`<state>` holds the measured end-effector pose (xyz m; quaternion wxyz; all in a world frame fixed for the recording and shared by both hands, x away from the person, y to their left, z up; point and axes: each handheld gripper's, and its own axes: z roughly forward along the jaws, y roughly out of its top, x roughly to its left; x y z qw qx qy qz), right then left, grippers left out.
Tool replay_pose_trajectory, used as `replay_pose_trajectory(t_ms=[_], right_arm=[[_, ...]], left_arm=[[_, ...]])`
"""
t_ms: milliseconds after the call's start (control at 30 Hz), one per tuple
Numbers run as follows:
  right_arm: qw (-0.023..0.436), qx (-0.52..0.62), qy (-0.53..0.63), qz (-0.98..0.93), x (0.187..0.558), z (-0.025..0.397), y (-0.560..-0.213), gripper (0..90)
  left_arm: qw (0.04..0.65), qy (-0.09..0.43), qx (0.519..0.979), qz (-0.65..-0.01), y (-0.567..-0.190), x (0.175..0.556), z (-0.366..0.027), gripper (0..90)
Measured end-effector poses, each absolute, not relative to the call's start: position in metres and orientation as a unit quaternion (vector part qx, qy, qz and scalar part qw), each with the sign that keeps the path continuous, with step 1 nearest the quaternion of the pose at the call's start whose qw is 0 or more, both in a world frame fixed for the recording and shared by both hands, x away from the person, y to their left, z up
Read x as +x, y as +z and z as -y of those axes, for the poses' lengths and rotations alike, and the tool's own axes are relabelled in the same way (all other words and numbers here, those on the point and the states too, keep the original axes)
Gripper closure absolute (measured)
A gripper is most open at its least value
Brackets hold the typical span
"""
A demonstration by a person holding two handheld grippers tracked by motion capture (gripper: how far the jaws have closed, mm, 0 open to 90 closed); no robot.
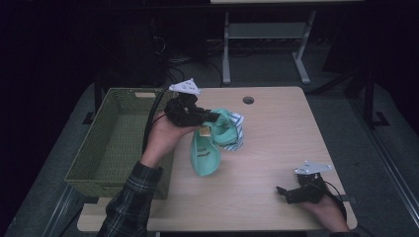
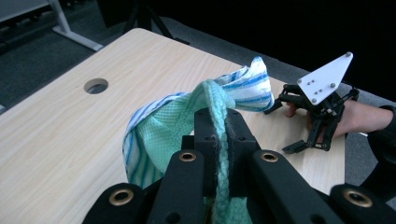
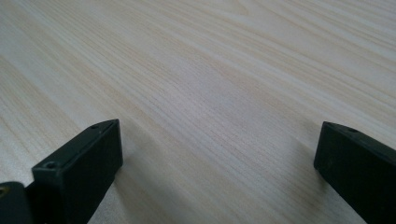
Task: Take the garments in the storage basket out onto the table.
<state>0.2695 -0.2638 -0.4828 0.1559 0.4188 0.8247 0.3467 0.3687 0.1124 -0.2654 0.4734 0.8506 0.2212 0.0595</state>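
Two grippers are at work over one bench, and the cloth between them counts as two pieces: one plain green cloth and one blue-and-white striped cloth, bunched together near the middle of the bench, a little left of centre. The left gripper has its fingers pinched tight on a thick rolled edge of the green cloth, and in the left gripper view that edge runs straight down between them while the striped cloth rises behind in a peak. In the high view part of the green cloth hangs down toward the near side, and whether its lower end touches the bench cannot be told. A small yellow tag sits on the bundle; its print is too small to read, as is the dark lettering on the green cloth. One green woven basket stands at the left edge of the bench, just beside the left hand, and its near right corner is hidden by the plaid sleeve. One round cable hole lies at the far side. The right gripper rests low at the near right corner, well apart from the cloths, its fingers spread wide with bare wood between them; the right hand is cut off by the bottom edge.
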Motion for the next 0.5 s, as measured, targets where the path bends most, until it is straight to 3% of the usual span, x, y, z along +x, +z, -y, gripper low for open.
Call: replay_pose_trajectory(t_ms=[500], right_arm=[[0.155, 0.42, 0.346, -0.824, 0.269, 0.264, -0.483, 0.8]], left_arm=[[0.481, 0.032, 0.851, -0.211, -0.294, 0.368, -0.081, 85.3]])
